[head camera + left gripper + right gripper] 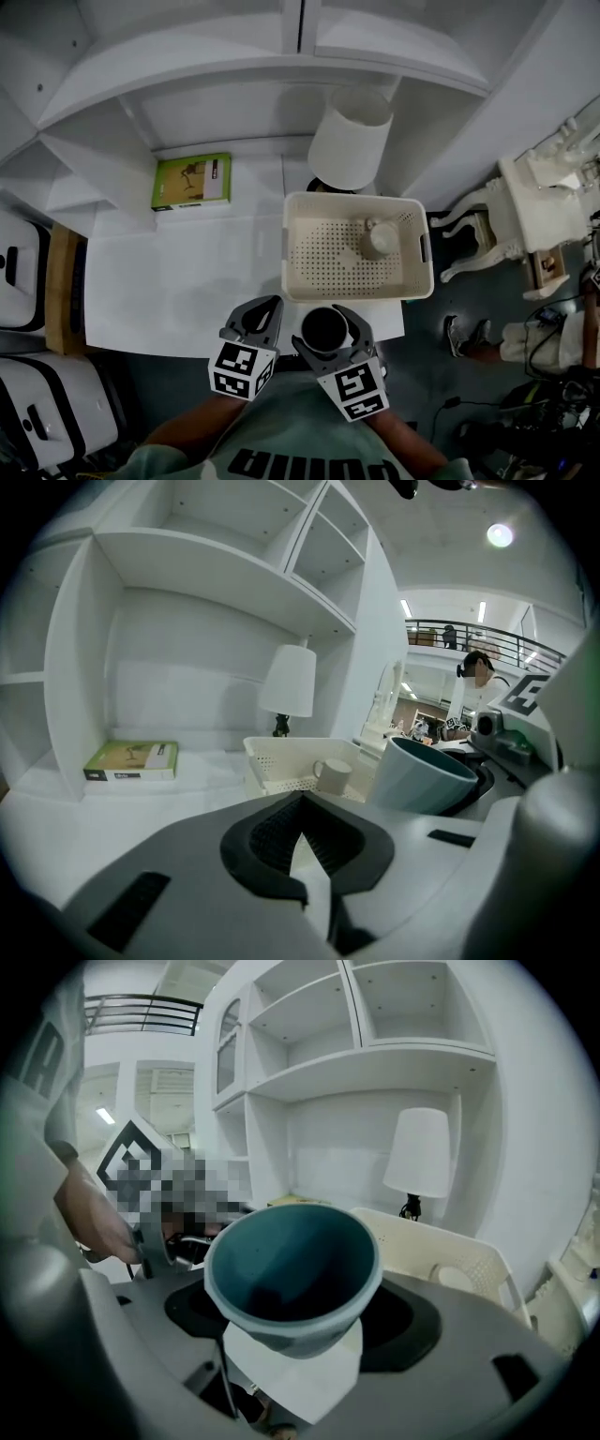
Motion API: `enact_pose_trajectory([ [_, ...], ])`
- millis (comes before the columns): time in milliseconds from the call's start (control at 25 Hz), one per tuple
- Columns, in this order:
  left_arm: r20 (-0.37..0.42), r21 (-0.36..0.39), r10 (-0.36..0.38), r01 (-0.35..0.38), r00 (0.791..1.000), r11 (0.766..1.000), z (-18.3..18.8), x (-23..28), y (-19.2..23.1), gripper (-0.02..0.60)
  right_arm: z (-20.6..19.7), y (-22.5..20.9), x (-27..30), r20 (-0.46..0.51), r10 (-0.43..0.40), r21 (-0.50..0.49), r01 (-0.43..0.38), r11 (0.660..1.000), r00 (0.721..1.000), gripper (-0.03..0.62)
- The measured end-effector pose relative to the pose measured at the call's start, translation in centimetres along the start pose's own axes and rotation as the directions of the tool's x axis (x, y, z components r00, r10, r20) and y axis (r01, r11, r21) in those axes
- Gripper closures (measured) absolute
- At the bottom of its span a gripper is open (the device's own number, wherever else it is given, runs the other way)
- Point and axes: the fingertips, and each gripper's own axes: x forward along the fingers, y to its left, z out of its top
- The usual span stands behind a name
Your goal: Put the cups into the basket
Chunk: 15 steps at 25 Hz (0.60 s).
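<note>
Right tool: your right tool (327, 334) is clenched on the teal cup (292, 1274), with one jaw on each side of its wall.
Teal cup: it stands upright between those jaws with its mouth facing up and nothing showing inside. You hold it at the near edge of the counter (187, 281).
Cup to basket: the teal cup is outside the cream perforated basket (412, 281), just short of its near wall and level with its left half.
Left tool: your left tool (265, 314) has its jaws drawn together on nothing. It sits just beside the right tool, on that tool's left, also at the counter's near edge.
Cream cup: a second cup, the cream cup (378, 240), stands upright on the basket floor toward the far right corner. It is well apart from both tools.
Basket place: it rests on the right part of the counter, just in front of the lamp (352, 136) with the white shade.
Book: a green book (192, 180) lies flat at the back left of the counter, apart from the basket.
Floor: a white chair (525, 211) stands to the right of the counter.
</note>
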Motion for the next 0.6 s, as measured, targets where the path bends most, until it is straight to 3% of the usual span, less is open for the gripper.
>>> enact_pose_trajectory([
  [280,0.045,0.012,-0.042,0.042,0.998,0.999,2.3,0.6,0.2,0.575,3.1,-1.3,0.0,0.053,-0.047,0.050,0.044,0.998,0.998,0.201],
  [600,0.072,0.004,-0.015,0.015,0.997,1.000,4.4,1.3,1.3,0.575,5.8,-4.6,0.3,0.100,-0.071,0.053,0.066,0.996,0.992,0.201],
])
